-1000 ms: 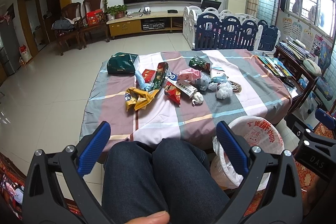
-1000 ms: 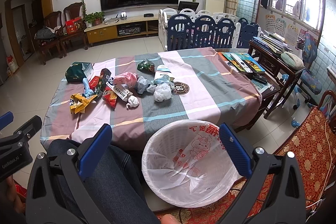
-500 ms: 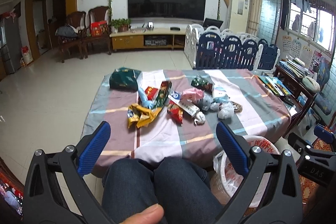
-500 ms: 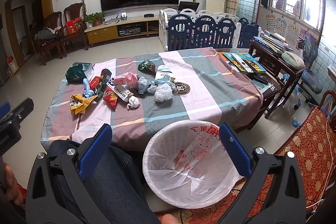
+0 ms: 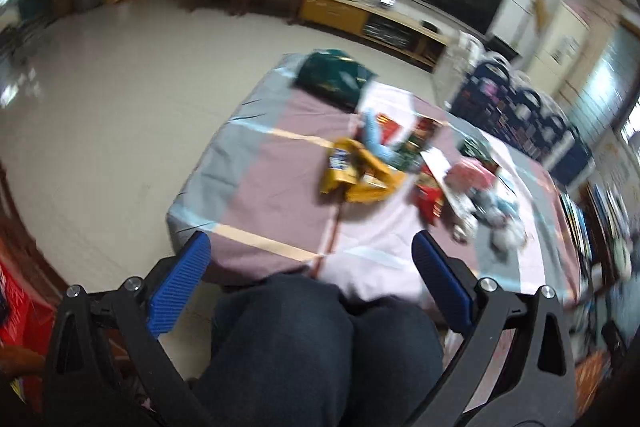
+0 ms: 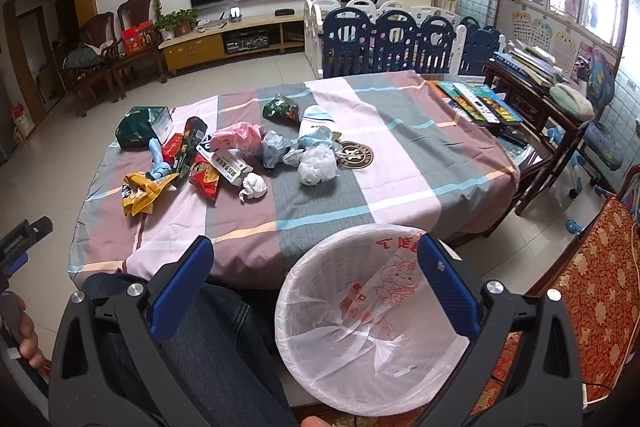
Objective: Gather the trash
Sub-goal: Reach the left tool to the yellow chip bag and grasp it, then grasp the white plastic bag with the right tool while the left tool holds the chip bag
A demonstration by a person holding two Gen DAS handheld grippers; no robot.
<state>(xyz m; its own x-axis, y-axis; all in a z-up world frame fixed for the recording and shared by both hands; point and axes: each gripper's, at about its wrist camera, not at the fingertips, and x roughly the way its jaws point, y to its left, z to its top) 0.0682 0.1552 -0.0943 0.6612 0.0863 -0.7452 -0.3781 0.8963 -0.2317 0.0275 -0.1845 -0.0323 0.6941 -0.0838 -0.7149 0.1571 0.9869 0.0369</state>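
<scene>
**Both grippers open above my lap, trash waiting on the table**

My right gripper (image 6: 314,287) hangs over my knees (image 6: 192,343) with its jaws spread wide and nothing between them. Just under its right finger sits the white basket (image 6: 320,291), lined with a thin plastic bag, standing on the floor against the near edge of the table (image 6: 400,187).

My left gripper (image 5: 310,287) is also released and holds nothing; its view is tilted and blurred, looking over my legs toward the near left corner of the table.

On the striped cloth, the trash lies in a loose cluster toward the left half. Nearest the near edge is a yellow wrapper (image 6: 142,193), with a red snack bag (image 6: 206,177) and a crumpled white tissue (image 6: 253,187) to its right. A clear plastic bag (image 6: 318,169) sits near the middle, touching a round dark coaster (image 6: 355,155). Behind them lie a pink bag (image 6: 236,137) and a white-and-blue packet (image 6: 316,125). A dark green pouch (image 6: 138,133) rests at the far left corner, and a small green snack bag (image 6: 280,111) toward the far edge.

Books (image 6: 476,103) line the table's right edge.
</scene>
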